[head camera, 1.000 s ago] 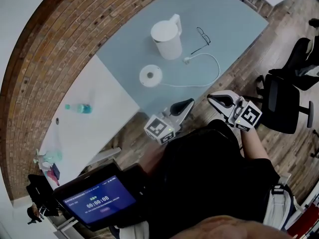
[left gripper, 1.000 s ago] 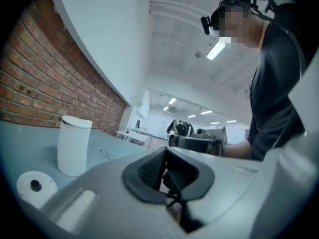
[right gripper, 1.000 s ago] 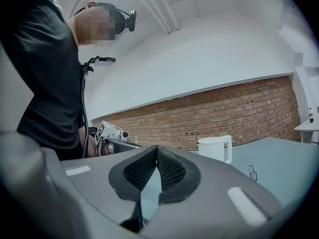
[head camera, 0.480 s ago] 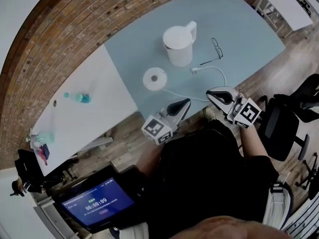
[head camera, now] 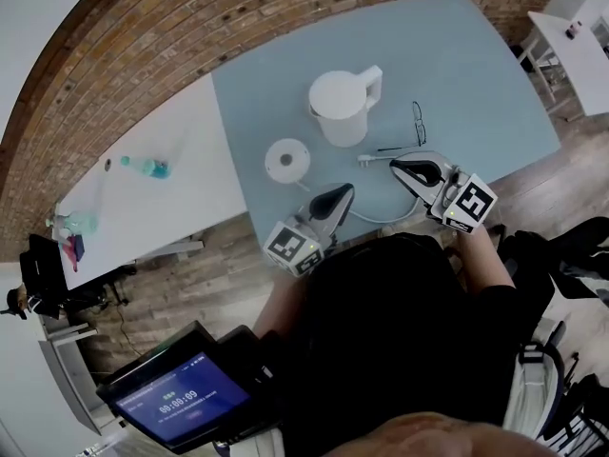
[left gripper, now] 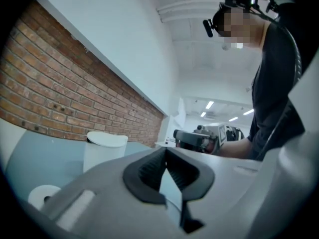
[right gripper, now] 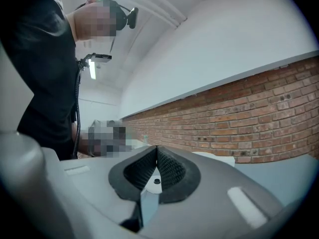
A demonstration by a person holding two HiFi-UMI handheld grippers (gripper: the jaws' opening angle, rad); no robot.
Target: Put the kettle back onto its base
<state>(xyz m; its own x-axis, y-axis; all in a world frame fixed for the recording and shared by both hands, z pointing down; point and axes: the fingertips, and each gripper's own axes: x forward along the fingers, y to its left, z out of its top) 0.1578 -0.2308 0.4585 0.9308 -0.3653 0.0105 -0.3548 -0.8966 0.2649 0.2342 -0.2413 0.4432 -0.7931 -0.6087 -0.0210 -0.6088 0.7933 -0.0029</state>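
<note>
The white kettle (head camera: 343,106) stands upright on the blue-grey table (head camera: 476,74), off its base. Its round white base (head camera: 287,160) lies to the left and a little nearer. My left gripper (head camera: 347,188) hovers over the table's near edge, just right of the base, jaws shut and empty. My right gripper (head camera: 395,165) is further right, in front of the kettle, also shut on nothing. In the left gripper view (left gripper: 165,148) the kettle (left gripper: 103,151) and base (left gripper: 42,198) lie ahead to the left. The right gripper view (right gripper: 157,147) shows the kettle's top (right gripper: 214,158) just beyond its tips.
Black glasses (head camera: 419,122) lie right of the kettle. The base's white cord (head camera: 381,219) loops along the near edge, its plug (head camera: 366,159) unplugged. A white table (head camera: 162,208) adjoins on the left with a teal bottle (head camera: 152,168). A brick wall (head camera: 190,27) backs both tables.
Both grippers have moved forward from beside the table to over its near edge, closer to the kettle and base. The kettle and base have not moved.
</note>
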